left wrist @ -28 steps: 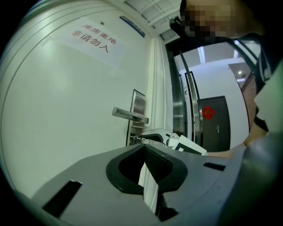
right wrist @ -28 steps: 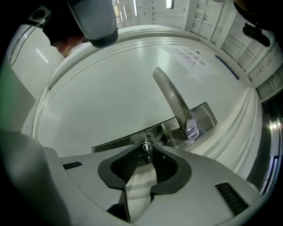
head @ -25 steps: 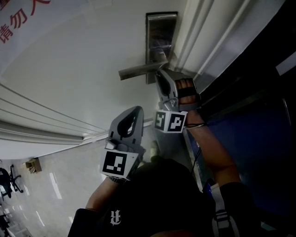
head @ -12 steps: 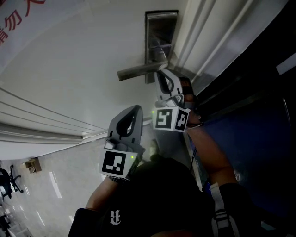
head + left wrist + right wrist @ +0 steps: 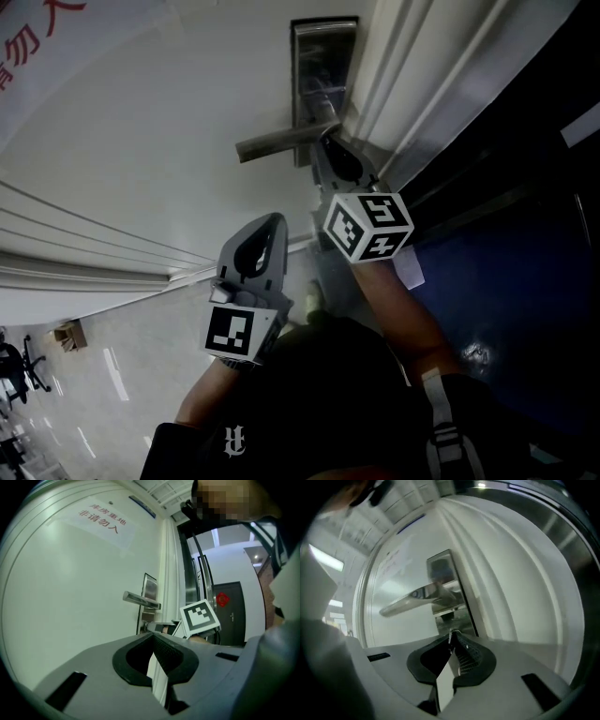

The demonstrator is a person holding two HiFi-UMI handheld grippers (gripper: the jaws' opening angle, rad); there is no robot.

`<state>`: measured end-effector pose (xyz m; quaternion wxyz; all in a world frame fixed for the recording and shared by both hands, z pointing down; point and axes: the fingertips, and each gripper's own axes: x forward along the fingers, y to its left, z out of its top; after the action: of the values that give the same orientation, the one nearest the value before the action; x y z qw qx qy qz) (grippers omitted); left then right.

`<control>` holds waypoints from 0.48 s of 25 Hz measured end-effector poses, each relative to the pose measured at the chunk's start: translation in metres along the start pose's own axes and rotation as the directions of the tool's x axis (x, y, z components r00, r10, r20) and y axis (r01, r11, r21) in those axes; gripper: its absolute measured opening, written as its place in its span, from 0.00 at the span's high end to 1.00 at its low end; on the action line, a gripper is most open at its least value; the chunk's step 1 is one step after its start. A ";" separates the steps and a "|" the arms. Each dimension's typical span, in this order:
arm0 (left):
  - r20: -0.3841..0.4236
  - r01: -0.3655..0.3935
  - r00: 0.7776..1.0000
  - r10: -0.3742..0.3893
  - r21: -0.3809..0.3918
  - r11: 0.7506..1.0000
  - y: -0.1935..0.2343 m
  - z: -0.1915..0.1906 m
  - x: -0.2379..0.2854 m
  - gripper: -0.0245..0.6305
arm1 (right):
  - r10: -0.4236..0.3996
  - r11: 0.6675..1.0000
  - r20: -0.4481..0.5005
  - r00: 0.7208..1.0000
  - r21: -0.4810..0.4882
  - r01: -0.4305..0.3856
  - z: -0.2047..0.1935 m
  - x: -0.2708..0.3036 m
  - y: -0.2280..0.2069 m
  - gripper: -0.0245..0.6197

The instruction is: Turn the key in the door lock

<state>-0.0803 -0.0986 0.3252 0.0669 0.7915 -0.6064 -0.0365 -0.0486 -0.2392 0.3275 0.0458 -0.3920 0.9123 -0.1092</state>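
A steel lock plate [image 5: 323, 66] with a lever handle [image 5: 279, 142] is set in the white door [image 5: 169, 141]. Just under the lever, my right gripper [image 5: 324, 142] points at the plate, marker cube [image 5: 367, 225] behind it. In the right gripper view its jaws are shut, pinching a small metal key [image 5: 451, 636] below the lever [image 5: 412, 599] and the dark keyhole [image 5: 446, 616]. My left gripper [image 5: 275, 221] hangs lower and left, away from the lock. It is shut with nothing in it [image 5: 152, 637].
A sign with red print [image 5: 37, 28] hangs on the door at upper left. White frame mouldings [image 5: 412, 84] run right of the lock, with a dark blue panel [image 5: 525, 234] beyond. Tiled floor [image 5: 94, 366] and an office chair [image 5: 14, 366] lie at lower left.
My right gripper has rolled about its own axis at the lock, so its marker cube now shows other faces and hides the hand. The left gripper has not moved.
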 end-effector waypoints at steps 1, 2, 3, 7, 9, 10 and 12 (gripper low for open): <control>0.000 0.000 1.000 0.000 0.000 1.000 0.000 0.000 0.000 0.95 | 0.017 0.992 0.005 1.000 0.125 -0.018 -0.001 0.000 -0.001 0.92; 0.001 0.000 1.000 0.000 0.000 1.000 0.000 0.000 -0.001 0.95 | 0.030 0.971 0.012 0.999 0.235 -0.032 -0.001 0.000 -0.002 0.92; 0.001 0.000 1.000 0.000 -0.001 1.000 0.000 0.000 -0.001 0.95 | 0.041 0.943 0.020 0.999 0.330 -0.045 -0.002 -0.001 -0.003 0.92; 0.001 0.002 1.000 -0.002 -0.004 1.000 -0.001 0.001 -0.002 0.95 | 0.075 0.798 0.062 0.995 0.595 -0.097 -0.001 0.000 -0.006 0.92; 0.002 0.003 1.000 -0.003 -0.003 1.000 -0.001 0.001 -0.003 0.95 | 0.070 0.713 0.060 0.996 0.695 -0.092 -0.005 -0.002 -0.009 0.92; 0.002 0.003 1.000 -0.003 -0.002 1.000 -0.001 0.001 -0.003 0.95 | 0.065 0.661 0.055 0.996 0.745 -0.084 -0.009 -0.003 -0.011 0.92; 0.004 0.004 1.000 -0.004 0.000 1.000 -0.002 0.001 -0.004 0.95 | 0.082 0.551 0.076 0.994 0.828 -0.108 -0.012 -0.003 -0.013 0.92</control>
<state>-0.0799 -0.0942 0.3236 0.0659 0.7925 -0.6051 -0.0381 -0.0397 -0.2442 0.3418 0.2437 -0.2759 0.7723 -0.5177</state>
